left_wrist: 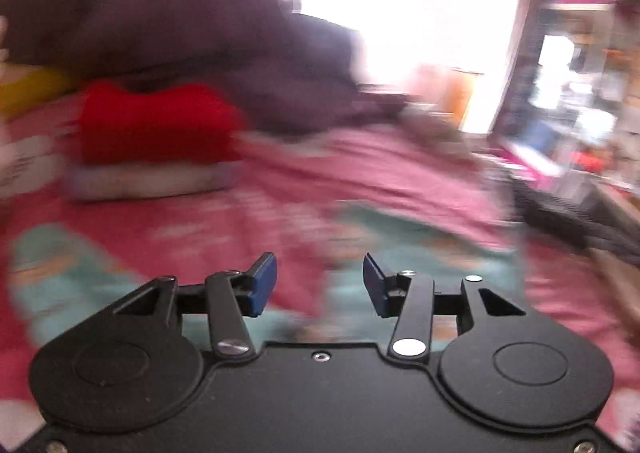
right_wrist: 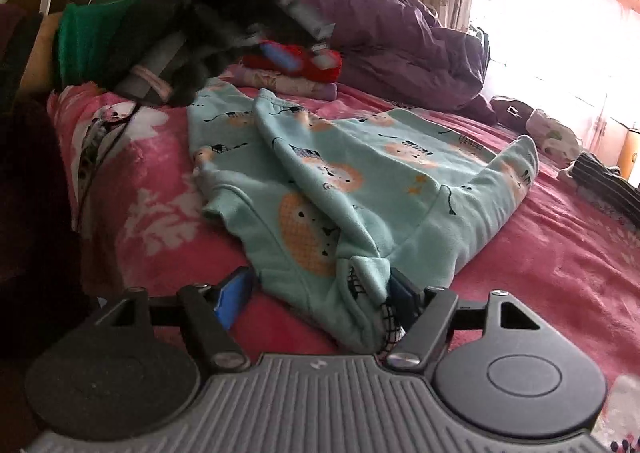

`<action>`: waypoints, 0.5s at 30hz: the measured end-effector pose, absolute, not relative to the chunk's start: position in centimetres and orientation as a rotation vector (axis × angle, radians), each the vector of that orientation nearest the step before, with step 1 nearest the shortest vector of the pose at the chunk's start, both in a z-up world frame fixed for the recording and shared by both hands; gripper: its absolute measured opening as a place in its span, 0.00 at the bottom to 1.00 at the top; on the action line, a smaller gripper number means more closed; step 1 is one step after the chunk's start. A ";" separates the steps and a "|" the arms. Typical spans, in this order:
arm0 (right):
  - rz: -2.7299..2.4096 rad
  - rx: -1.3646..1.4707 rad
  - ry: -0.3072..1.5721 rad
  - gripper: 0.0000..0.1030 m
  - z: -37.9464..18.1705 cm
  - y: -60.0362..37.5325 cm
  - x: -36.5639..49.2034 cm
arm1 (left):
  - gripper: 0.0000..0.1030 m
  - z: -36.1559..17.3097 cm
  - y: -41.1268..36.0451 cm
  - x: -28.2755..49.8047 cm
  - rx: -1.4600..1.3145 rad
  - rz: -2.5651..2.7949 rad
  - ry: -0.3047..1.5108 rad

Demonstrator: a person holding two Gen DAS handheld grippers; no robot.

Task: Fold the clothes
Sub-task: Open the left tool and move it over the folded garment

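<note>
A mint-green garment [right_wrist: 360,181] with orange prints lies crumpled flat on the pink bedspread [right_wrist: 560,253]. My right gripper [right_wrist: 320,293] is open wide at the garment's near hem. A bunched fold of that hem rests against the right finger [right_wrist: 404,293]; the left pad touches nothing. In the motion-blurred left wrist view, my left gripper [left_wrist: 320,285] is open and empty, hovering above the garment [left_wrist: 420,245]. From the right wrist view the left gripper [right_wrist: 296,53] appears blurred over the garment's far end, held by an arm in a dark fuzzy sleeve [right_wrist: 200,41].
A red folded item [right_wrist: 304,61] tops a small stack of folded clothes [left_wrist: 148,181] at the head of the bed. Behind it is a heaped purple duvet [right_wrist: 380,25]. More clothes, one dark and striped [right_wrist: 608,181], lie at the right edge. A bright window [right_wrist: 560,33] glares.
</note>
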State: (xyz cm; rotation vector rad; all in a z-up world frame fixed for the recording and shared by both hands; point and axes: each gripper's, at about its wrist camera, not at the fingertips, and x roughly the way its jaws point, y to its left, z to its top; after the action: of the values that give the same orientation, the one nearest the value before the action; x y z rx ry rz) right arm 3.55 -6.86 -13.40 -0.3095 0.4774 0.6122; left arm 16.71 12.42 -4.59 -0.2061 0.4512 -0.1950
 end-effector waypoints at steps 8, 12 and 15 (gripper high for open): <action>0.630 -0.328 0.457 0.72 -13.6 -6.9 3.4 | 0.44 -5.0 -0.2 21.3 0.036 -0.446 0.521; 0.635 -0.318 0.455 0.72 -13.6 -7.0 3.5 | 0.44 -6.9 -3.8 26.5 0.061 -0.454 0.648; 0.634 -0.309 0.457 0.72 -13.6 -7.0 3.6 | 0.44 -8.4 -6.6 30.4 0.079 -0.458 0.743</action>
State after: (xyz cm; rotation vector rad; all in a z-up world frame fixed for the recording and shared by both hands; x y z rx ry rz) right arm 3.60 -7.05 -13.58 -0.3087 0.4566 0.6345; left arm 30.36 -6.55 -8.35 0.0788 0.7431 -0.4582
